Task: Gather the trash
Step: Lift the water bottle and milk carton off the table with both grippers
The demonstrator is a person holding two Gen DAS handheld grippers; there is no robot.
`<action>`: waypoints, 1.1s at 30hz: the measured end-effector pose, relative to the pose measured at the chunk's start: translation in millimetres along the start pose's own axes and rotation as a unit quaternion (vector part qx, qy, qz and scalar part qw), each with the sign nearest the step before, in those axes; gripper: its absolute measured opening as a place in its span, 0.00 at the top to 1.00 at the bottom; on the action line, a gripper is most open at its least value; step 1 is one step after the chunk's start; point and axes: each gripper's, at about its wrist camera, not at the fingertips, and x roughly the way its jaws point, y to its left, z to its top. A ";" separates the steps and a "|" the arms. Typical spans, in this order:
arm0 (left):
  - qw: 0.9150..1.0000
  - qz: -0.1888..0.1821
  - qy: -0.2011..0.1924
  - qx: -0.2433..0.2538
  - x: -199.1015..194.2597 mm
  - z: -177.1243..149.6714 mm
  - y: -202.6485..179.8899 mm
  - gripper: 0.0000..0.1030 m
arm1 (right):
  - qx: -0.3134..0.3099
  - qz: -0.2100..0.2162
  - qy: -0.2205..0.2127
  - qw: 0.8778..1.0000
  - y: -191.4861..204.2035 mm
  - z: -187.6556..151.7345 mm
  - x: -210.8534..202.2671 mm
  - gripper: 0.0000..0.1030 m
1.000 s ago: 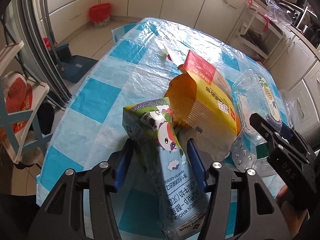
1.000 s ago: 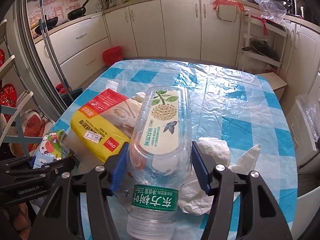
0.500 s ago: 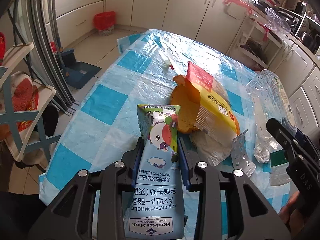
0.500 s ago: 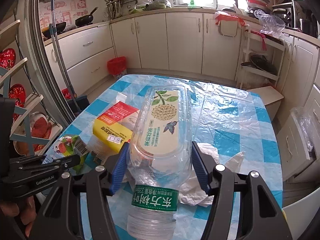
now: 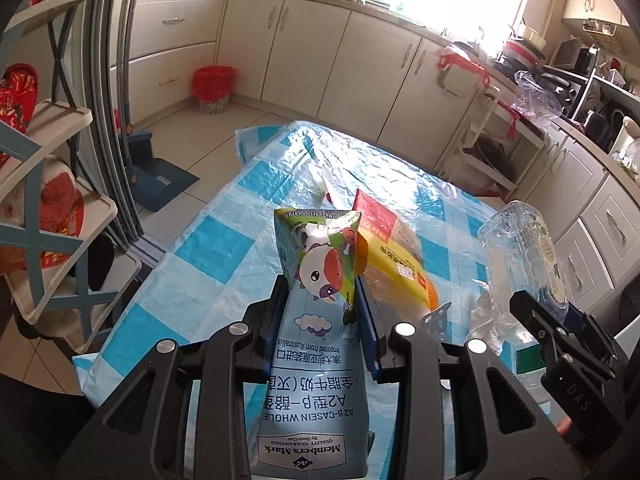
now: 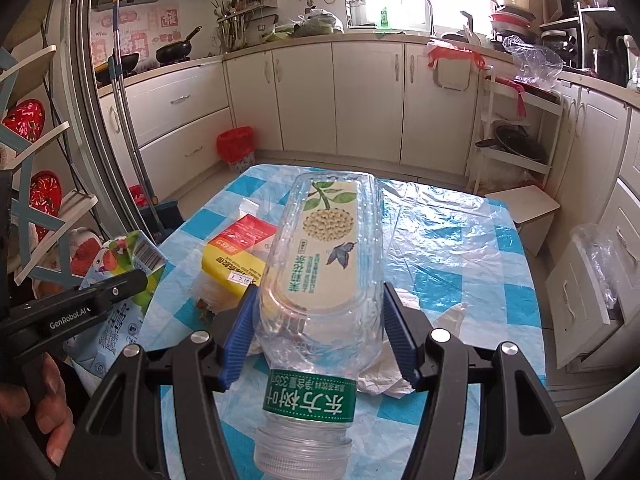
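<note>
The left gripper (image 5: 322, 304) has its fingers clamped on a blue cow-printed milk carton (image 5: 316, 320), held above the blue-checked plastic-covered tabletop (image 5: 208, 248). The right gripper (image 6: 318, 336) has its fingers clamped on a clear crushed plastic bottle (image 6: 320, 264), beside the carton. A yellow-and-red paper package (image 6: 236, 256) lies on the tabletop between them.

milk carton (image 5: 316, 344) — near end cut off by left wrist view's bottom edge | yellow packet (image 5: 394, 264) — left part hidden behind carton | plastic bottle (image 6: 320, 280) — covers packet's right end and part of crumpled tissue (image 6: 384, 376) in right wrist view | packet's small print too small to tell
</note>
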 end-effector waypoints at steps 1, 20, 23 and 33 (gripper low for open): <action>1.000 -0.004 -0.006 0.002 -3.2 -1.0 -2.2 0.70 | 0.000 0.000 -0.003 1.000 -0.4 -0.6 -3.0 0.43; 0.993 -0.082 -0.007 0.083 -28.5 -32.6 -85.9 0.70 | 0.038 -0.034 -0.040 0.998 -50.6 -19.7 -61.3 0.43; 0.991 -0.095 -0.001 0.096 -29.6 -39.4 -102.6 0.70 | 0.049 -0.048 -0.039 0.997 -65.5 -27.2 -67.0 0.43; 0.982 -0.134 0.022 0.134 -32.3 -65.5 -156.2 0.70 | 0.097 -0.093 -0.031 0.990 -115.0 -53.1 -84.2 0.43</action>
